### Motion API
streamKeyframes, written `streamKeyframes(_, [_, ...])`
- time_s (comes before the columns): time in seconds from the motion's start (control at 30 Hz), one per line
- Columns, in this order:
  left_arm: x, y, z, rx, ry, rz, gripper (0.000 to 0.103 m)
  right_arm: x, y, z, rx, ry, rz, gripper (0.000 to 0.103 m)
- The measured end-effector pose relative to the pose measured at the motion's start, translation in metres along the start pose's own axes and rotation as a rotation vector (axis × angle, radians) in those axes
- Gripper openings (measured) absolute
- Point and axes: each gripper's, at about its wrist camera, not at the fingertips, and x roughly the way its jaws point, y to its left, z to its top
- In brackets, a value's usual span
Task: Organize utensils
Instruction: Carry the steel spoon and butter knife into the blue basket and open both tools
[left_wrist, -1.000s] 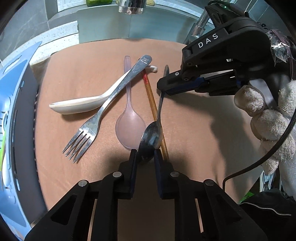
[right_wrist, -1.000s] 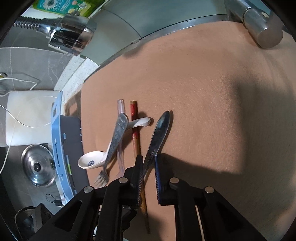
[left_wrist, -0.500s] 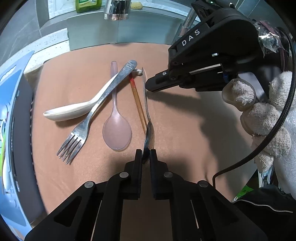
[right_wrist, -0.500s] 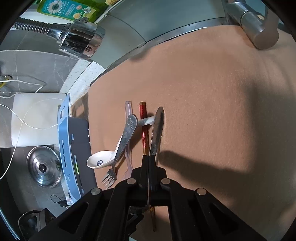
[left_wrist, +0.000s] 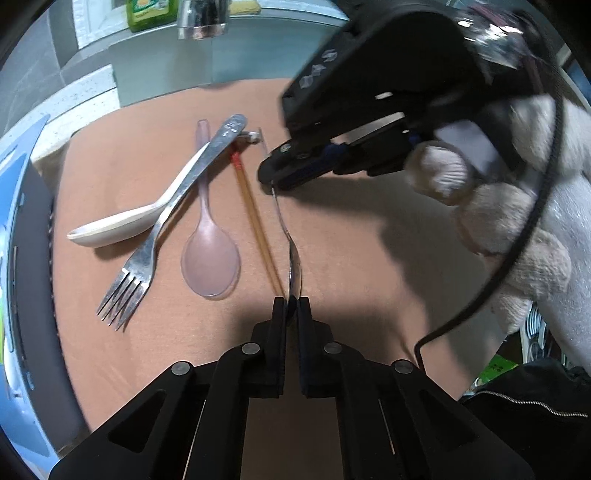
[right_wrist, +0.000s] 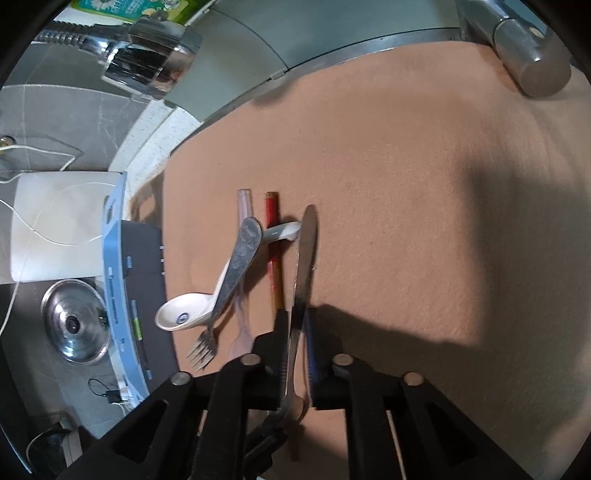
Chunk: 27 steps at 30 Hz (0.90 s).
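Both grippers have closed on the metal spoon, now turned on edge: left gripper pinches its bowl, right gripper its handle, beside 1 chopstick on the surface. Uneven pulling could twist it loose.

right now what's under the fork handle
The fork lies on top of the white spoon's handle, crossing it, with the pink plastic spoon passing beneath its upper end. Whether the covered stretches touch the brown mat is hidden.
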Motion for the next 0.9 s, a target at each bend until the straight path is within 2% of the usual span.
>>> streamKeyframes(0.13, [-0.001, -0.004, -0.001, 0.002, -0.005, -0.003, 0.004, 0.002, 0.002, -0.002, -0.029, -0.002, -0.004, 0.012])
streamKeyframes(0.17, [-0.001, -0.004, -0.001, 0.0, -0.005, -0.003, 0.004, 0.001, 0.003, -0.003, -0.036, -0.007, -0.009, 0.009])
streamKeyframes(0.5, [-0.015, -0.007, -0.005, 0.012, -0.026, -0.005, 0.004, -0.015, 0.004, -0.011, -0.007, -0.033, 0.05, 0.006])
streamKeyframes(0.9, [-0.069, 0.019, -0.018, 0.009, -0.095, 0.031, 0.004, -0.031, 0.053, -0.025, -0.03, -0.071, 0.135, 0.005])
